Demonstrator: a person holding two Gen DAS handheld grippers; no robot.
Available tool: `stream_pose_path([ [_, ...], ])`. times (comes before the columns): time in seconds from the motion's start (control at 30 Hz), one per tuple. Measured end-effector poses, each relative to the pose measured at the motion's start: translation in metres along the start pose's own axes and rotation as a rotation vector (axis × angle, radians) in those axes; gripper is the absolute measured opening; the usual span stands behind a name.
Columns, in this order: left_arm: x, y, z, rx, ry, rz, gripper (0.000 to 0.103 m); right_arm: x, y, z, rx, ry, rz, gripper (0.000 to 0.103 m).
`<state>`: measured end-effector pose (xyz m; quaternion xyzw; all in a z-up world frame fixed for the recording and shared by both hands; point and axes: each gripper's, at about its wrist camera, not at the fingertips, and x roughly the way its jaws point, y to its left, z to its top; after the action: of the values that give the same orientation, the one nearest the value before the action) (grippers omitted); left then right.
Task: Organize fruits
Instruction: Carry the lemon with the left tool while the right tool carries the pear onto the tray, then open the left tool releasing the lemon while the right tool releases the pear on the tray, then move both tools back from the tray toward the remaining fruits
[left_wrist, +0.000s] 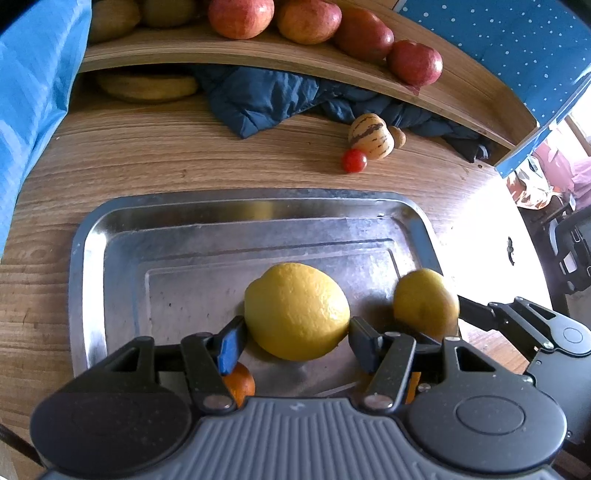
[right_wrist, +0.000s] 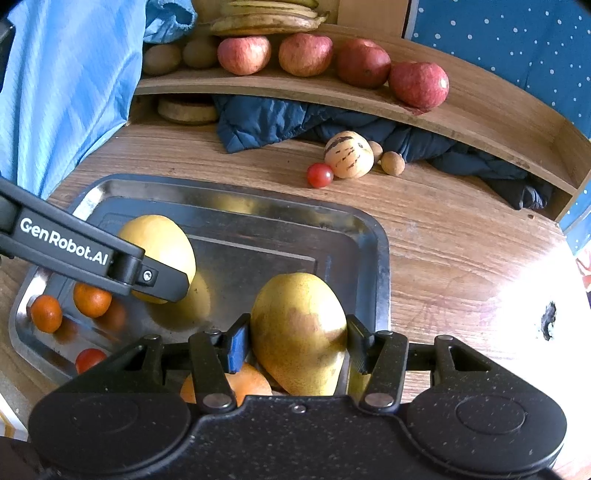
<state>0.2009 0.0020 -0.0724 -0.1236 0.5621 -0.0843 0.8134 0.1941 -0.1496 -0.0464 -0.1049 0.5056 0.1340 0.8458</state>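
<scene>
Low in the centre of the left wrist view, a lemon is held between the jaws of the left gripper, both pads set against its sides, just over the floor of the metal tray. Whether the lemon rests on the tray or hangs slightly above it cannot be told. In the same place in the right wrist view, a yellow-green mango is clasped by the right gripper at a half-wide opening, its lower end over the tray's near right corner, just above an orange fruit partly hidden by the gripper.

At the lower left of the right wrist view, two small oranges and a cherry tomato are seen lying in the tray. Toward the upper middle, outside the tray on the wooden table, a second cherry tomato, a striped melon-like fruit and two small brown fruits are left. Red apples are lined along the shelf above.

The step in hand is judged to be the placing of both fruits in the tray. Next, each fruit would need to be lowered until it is borne by the tray, the mango kept clear of the orange beneath, and the jaws widened. The loose fruits beyond the tray would then be fetched.
</scene>
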Motion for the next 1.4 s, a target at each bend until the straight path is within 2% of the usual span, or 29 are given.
stream_pose_path([
  [0.4, -0.021, -0.007, -0.008, -0.002, -0.054, 0.013, 0.066, -0.022, -0.001, -0.005, -0.004, -0.043, 0.007, 0.06],
  [0.83, -0.06, -0.005, -0.034, -0.011, -0.114, 0.053, 0.087, -0.057, 0.006, -0.015, -0.006, -0.106, 0.017, 0.075],
  [1.03, -0.074, 0.003, -0.051, -0.019, -0.114, 0.09, 0.098, -0.074, 0.012, -0.025, 0.003, -0.122, 0.028, 0.086],
  [1.27, -0.086, 0.014, -0.068, -0.025, -0.092, 0.146, 0.102, -0.087, 0.014, -0.035, 0.013, -0.122, 0.056, 0.099],
  [1.4, -0.088, 0.02, -0.076, -0.031, -0.068, 0.181, 0.102, -0.093, 0.018, -0.041, 0.002, -0.116, 0.072, 0.101],
])
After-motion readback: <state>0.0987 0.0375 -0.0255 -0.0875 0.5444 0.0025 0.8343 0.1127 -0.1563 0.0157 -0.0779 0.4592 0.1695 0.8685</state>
